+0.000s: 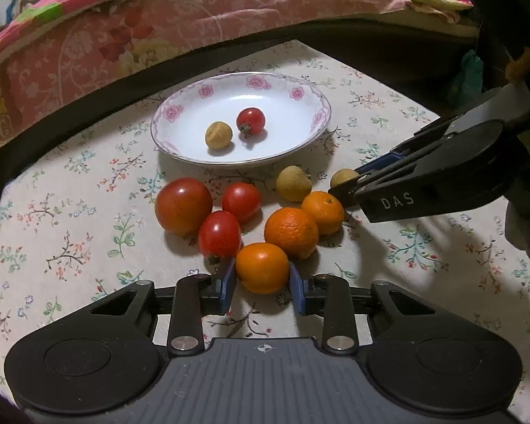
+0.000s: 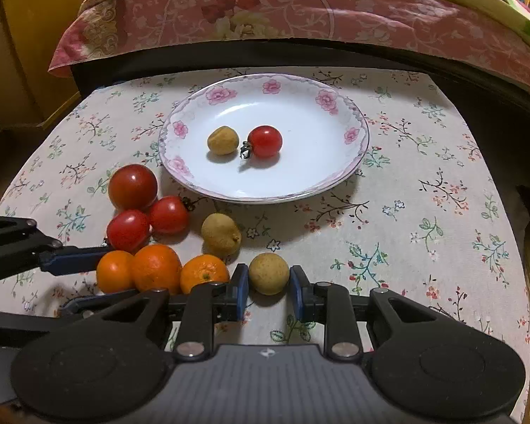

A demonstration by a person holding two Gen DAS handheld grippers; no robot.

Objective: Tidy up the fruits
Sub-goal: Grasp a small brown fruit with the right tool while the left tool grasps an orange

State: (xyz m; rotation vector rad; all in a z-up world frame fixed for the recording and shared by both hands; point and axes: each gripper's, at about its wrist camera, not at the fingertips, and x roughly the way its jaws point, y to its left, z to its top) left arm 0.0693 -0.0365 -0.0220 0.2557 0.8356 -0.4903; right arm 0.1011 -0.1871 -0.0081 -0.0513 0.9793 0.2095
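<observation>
The left tool [image 1: 262, 284] had its blue pads set against both sides of the nearest orange [image 1: 262, 268], at the 6 o'clock end of the fruit cluster on the floral tabletop [image 1: 70, 212]; the pads touched the fruit's flanks, so the tool was closed on it. The right tool [image 2: 268, 288] likewise had its pads against a tan longan [image 2: 268, 272], gripping it narrowly just right of the row of oranges.

Two more oranges [image 1: 291, 232] lay touching each other at 1 o'clock from the held one. Three red tomatoes [image 1: 183, 205] clustered at 10 o'clock from it, the largest farthest left. A second longan [image 1: 294, 183] sat between the oranges and the plate [image 1: 300, 86], at 12 o'clock from the oranges.

The flower-rimmed plate stood beyond the cluster, at 12 o'clock, holding a small tomato [image 1: 251, 120] and a longan [image 1: 218, 135] side by side near its centre. A pink patterned bed quilt [image 1: 159, 28] ran behind the tabletop.
</observation>
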